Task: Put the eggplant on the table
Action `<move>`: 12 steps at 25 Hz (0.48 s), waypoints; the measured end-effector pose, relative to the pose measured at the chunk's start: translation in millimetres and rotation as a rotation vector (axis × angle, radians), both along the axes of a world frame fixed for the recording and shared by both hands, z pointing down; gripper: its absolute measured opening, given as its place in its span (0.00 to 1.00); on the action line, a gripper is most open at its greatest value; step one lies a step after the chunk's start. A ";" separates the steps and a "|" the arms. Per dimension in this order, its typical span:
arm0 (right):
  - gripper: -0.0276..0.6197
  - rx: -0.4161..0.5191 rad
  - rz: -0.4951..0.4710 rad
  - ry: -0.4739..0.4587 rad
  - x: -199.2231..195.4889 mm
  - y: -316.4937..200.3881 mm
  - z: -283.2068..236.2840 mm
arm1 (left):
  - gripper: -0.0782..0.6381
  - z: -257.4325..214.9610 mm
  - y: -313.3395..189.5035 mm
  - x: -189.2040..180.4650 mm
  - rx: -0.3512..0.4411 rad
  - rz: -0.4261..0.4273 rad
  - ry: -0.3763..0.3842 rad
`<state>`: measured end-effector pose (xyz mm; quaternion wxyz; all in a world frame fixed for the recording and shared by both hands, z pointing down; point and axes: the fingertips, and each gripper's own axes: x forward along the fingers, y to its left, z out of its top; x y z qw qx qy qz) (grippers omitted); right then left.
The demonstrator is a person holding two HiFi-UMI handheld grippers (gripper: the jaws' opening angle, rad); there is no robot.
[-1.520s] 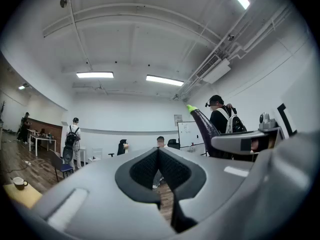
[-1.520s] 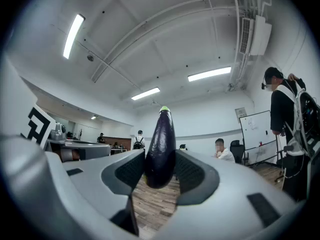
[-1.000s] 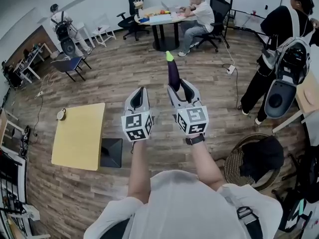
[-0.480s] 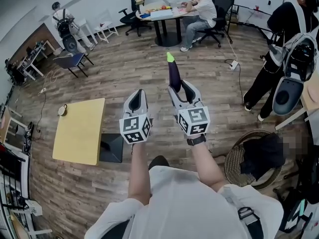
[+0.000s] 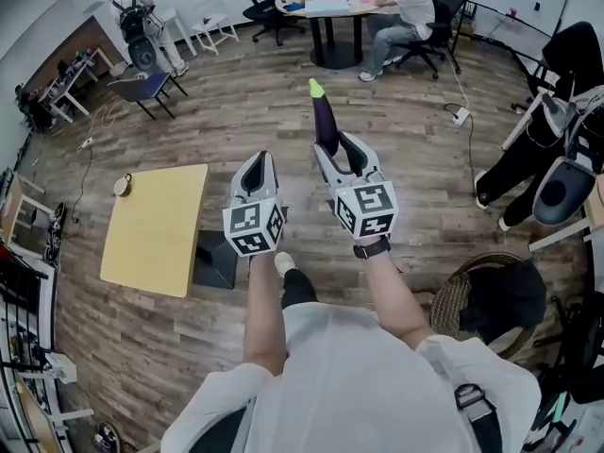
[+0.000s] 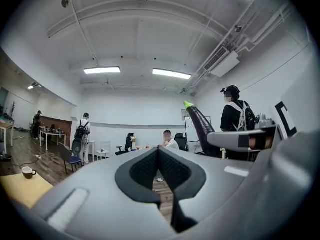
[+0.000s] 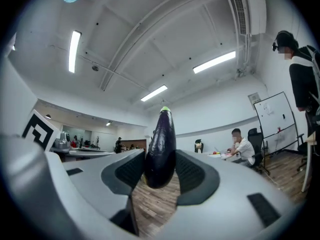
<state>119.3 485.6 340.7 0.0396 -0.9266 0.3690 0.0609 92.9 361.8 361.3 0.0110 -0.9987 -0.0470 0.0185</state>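
Bright, even light from ceiling strip lights (image 7: 214,62); faint shadows; strong fisheye bending at edges; near jaws blurred.

Eggplant (image 5: 326,121): lower end hidden between the right tongs (image 5: 338,149) in head view. Standing person (image 5: 510,163) at right cut off by the frame edge. Items on the far round surface (image 5: 326,13) too small to tell. Dark heap in the wicker basket (image 5: 449,300) unclear. Cup (image 5: 123,186) contents unreadable.
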 end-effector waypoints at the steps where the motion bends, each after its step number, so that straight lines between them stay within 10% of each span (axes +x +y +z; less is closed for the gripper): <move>1: 0.34 -0.006 -0.013 -0.009 7.0 -10.6 2.9 | 0.12 1.6 -10.5 6.3 0.000 -0.012 0.000; 12: 0.34 -0.060 -0.155 0.001 97.0 -206.5 -8.6 | 0.12 -10.1 -193.6 87.8 -0.018 -0.120 0.033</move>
